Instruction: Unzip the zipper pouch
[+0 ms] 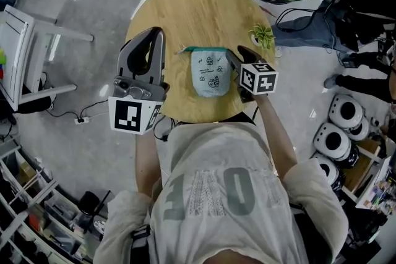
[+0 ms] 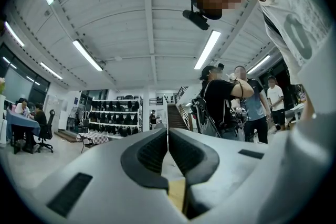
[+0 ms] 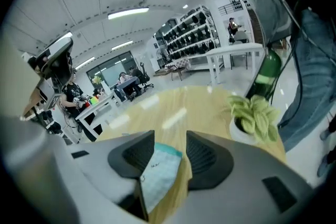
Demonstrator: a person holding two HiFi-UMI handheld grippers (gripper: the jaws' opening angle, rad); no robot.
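- Teal zip band (image 1: 207, 49) lies at 12 o'clock on pouch (image 1: 209, 73); right tool (image 3: 170, 138) gapes around its 3 o'clock side, not pinching.
- Left tool (image 2: 168, 136) closed, empty: should pin fabric first.

Round wooden table (image 1: 185, 9) in the centre. Small potted plant (image 1: 262, 36) on it, at the right edge. White desk (image 1: 18, 52) far left, with a power strip (image 1: 80, 120) on the floor near it. White round housings (image 1: 334, 142) clustered on the right. Rack of dark gear (image 2: 113, 116) at the far wall.
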